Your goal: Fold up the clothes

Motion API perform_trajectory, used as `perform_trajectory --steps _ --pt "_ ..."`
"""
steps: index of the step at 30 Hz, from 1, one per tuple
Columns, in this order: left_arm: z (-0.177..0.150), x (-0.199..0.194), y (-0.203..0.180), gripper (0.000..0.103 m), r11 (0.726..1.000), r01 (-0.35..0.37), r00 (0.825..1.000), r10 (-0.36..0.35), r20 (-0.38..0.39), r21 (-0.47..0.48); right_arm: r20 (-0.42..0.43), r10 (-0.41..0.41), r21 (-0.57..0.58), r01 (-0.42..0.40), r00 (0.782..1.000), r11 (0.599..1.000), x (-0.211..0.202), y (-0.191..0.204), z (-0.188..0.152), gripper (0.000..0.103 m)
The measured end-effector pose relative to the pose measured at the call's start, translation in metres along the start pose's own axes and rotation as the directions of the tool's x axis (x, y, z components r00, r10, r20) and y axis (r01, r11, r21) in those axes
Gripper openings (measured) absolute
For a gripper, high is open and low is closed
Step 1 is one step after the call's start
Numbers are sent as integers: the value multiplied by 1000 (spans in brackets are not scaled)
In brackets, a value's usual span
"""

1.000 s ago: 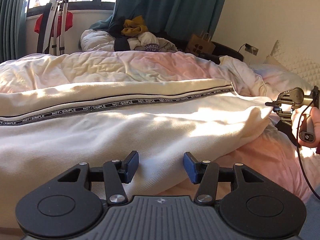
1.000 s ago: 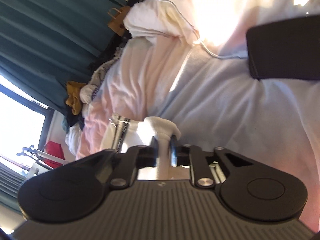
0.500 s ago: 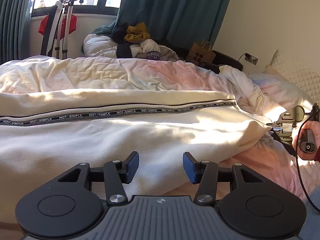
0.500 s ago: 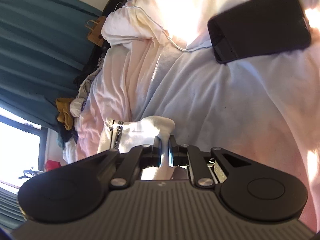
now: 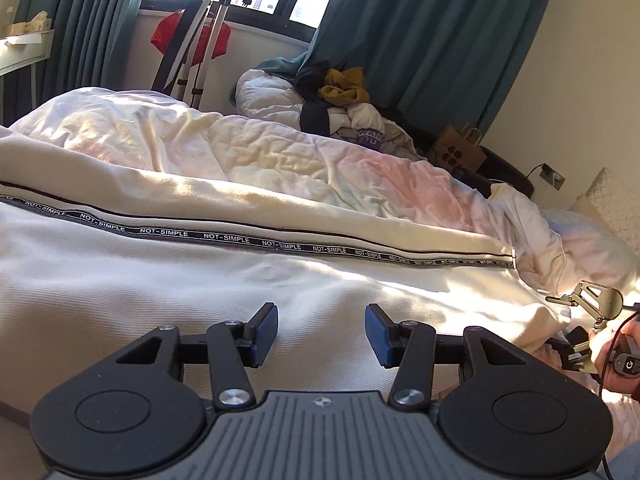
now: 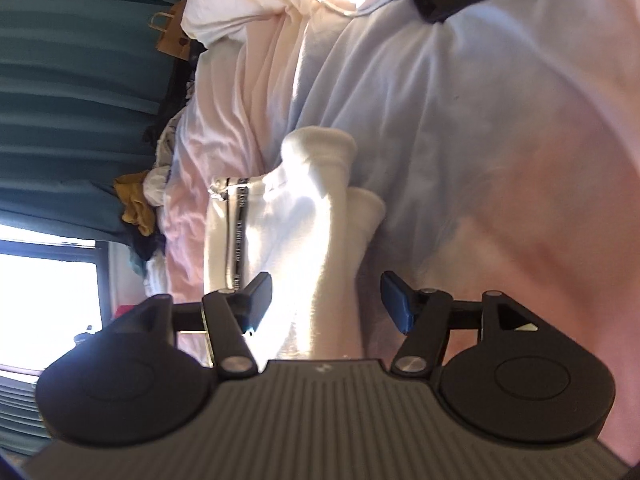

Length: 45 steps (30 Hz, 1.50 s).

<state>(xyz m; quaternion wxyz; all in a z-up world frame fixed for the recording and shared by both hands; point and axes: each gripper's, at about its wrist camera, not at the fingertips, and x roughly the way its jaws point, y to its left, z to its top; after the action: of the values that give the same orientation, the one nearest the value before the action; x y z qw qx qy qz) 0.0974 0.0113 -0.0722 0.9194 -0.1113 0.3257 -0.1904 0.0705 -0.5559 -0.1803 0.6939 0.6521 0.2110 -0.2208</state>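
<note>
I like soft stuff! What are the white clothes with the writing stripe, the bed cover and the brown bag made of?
The cream garment looks like thick knit cotton, matte, with fine ribbing; its black printed stripe seems woven tape. The duvet looks like thin cotton, soft and crumpled into small wrinkles, in pastel tints. The brown bag looks like stiff kraft paper with twisted handles.

Black claw (image 5: 321,334), blue pads (image 5: 267,328), silver screws (image 5: 234,397).
</note>
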Motion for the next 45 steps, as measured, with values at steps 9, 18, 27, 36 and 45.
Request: perform_trajectory --steps 9,18,27,36,45 --pt "-3 11 7 50 999 -17 999 16 -30 -34 118 8 -51 -2 993 999 34 5 11 47" --pt "-4 17 5 47 999 -37 999 36 -40 -24 179 100 -285 -46 979 958 15 41 11 14" --pt "0 13 7 47 999 -51 998 51 -45 2 238 288 -676 -55 928 735 -40 124 -45 14" --pt "11 -18 11 47 998 -56 998 56 16 -22 160 448 -934 -11 879 356 -98 194 -157 14" --pt "34 -95 51 49 989 7 979 23 202 -150 6 467 -1000 10 884 -6 -101 186 -312 13"
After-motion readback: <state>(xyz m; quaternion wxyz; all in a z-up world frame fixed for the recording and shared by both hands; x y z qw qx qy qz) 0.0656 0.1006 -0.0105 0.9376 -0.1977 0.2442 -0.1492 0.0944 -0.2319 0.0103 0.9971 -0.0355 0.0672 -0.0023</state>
